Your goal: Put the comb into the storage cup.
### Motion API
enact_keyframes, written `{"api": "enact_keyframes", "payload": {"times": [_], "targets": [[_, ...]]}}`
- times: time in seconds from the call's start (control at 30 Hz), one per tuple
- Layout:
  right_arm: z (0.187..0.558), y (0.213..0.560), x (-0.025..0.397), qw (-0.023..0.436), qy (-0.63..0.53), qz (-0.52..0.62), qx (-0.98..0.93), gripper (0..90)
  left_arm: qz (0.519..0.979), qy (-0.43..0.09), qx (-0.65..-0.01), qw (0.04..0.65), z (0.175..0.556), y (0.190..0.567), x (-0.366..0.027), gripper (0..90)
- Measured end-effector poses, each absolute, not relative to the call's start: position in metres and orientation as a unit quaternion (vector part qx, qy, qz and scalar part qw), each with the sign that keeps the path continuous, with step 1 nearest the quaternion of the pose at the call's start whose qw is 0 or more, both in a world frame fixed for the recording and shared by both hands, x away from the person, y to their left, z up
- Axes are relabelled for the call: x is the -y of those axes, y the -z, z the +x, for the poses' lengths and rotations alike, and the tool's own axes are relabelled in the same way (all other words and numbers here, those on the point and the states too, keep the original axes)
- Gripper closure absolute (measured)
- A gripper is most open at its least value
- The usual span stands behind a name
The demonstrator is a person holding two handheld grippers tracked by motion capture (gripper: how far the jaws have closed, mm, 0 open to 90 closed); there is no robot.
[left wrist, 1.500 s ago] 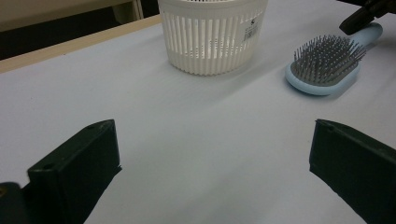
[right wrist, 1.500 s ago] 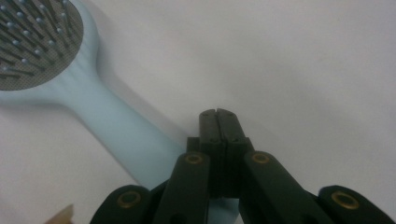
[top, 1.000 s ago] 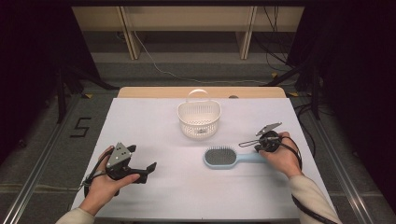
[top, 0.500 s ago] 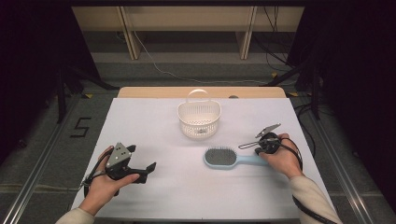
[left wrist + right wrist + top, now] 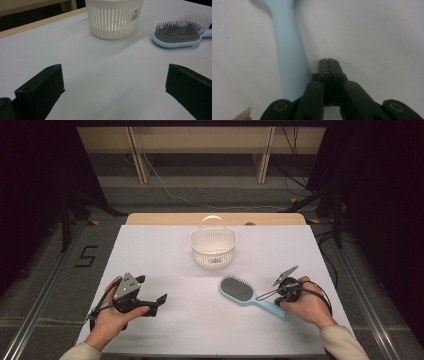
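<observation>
Nothing moved since earlier frame. My right gripper point(image 5: 328, 60) pressed together, empty, beside hairbrush point(image 5: 248, 294) handle at table's 4 o'clock. Left gripper point(image 5: 150, 301) spread, idle. Should open jaws, straddle handle squarely before pinching.

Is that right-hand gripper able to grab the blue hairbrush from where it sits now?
Probably yes. The right gripper lies right beside the hairbrush handle with nothing between them, but its fingers are shut beside the handle, not around it, so they must open first.
</observation>
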State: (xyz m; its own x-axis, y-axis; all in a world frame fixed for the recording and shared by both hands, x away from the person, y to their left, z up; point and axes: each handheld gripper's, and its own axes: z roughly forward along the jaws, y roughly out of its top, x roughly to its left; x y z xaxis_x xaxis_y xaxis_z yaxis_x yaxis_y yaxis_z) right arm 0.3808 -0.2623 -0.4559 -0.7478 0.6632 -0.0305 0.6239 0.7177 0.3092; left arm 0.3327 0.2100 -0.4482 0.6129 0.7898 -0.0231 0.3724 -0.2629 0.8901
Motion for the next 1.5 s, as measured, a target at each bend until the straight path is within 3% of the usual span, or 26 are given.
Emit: {"api": "enact_keyframes", "payload": {"times": [0.77, 1.17, 1.5], "targets": [[0.341, 0.455, 0.235, 0.011, -0.124, 0.326, -0.937, 90.0, 0.764, -0.221, -0.380, 0.473, 0.333, 0.448, -0.209, 1.1], [0.338, 0.454, 0.229, 0.003, -0.116, 0.329, -0.937, 89.8, 0.765, -0.221, -0.379, 0.472, 0.333, 0.448, -0.209, 1.0], [0.344, 0.444, 0.239, 0.023, -0.148, 0.365, -0.919, 81.4, 0.764, -0.232, -0.371, 0.475, 0.334, 0.447, -0.209, 1.0]]}}
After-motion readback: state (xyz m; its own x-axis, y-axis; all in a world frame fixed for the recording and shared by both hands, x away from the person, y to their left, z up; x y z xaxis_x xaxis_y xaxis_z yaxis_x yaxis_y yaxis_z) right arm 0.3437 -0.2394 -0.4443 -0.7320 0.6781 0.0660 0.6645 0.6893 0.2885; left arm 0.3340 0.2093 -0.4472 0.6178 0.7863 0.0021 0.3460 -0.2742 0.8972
